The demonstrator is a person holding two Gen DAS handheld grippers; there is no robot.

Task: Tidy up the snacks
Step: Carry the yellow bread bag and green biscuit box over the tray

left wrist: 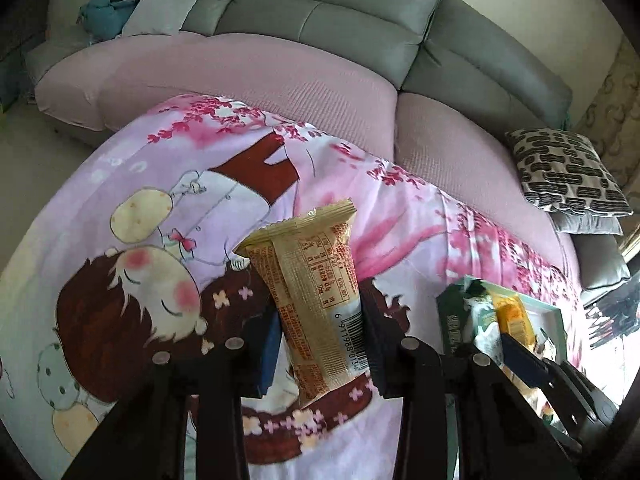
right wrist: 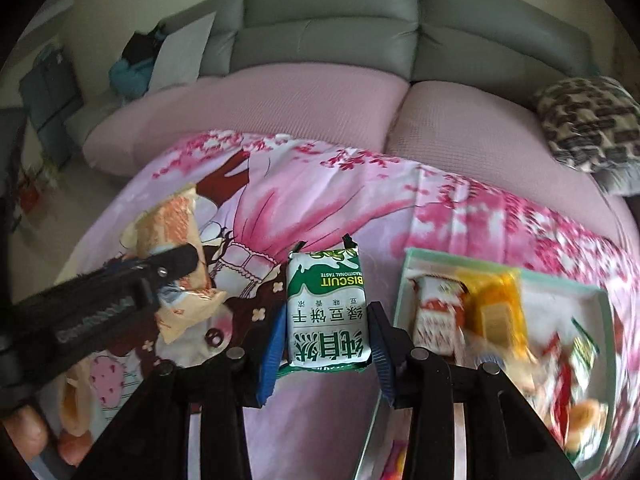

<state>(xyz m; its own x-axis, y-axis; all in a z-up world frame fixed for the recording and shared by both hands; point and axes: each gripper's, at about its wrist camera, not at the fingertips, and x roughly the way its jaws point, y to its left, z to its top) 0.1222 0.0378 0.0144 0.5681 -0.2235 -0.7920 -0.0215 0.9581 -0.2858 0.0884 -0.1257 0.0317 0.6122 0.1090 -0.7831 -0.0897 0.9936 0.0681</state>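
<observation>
While held above a cartoon-print cloth [left wrist: 132, 208] spread over the worktop, left tongs [left wrist: 322, 344] pinching a tan snack packet [left wrist: 316, 300] around its lower half, packet upright and tilted slightly, barcode showing near the right finger. Blue pads [left wrist: 269, 348] pressed against the packet's sides. To the right in the left wrist view, a pale green box [left wrist: 554, 314] resting on the cloth, holding a yellow packet [left wrist: 514, 316] and other wrappers, partly hidden by the right tongs' dark frame.

In the right wrist view, right tongs [right wrist: 327, 328] clamped on a green-and-white biscuit packet [right wrist: 326, 308], label printed upside down, packet held just left of the box [right wrist: 404, 280]. Inside the box, a red-and-white packet [right wrist: 436, 312], the yellow packet [right wrist: 498, 312], and blurred red and green wrappers further right. At the left, left tongs [right wrist: 176, 268] seen from the side, gripping the tan packet [right wrist: 176, 224] above the cloth [right wrist: 320, 196].

Beyond the cloth, a pink-covered seat [right wrist: 280, 104] and a grey sofa [right wrist: 340, 20], with a patterned cushion [right wrist: 588, 124] at the right.
</observation>
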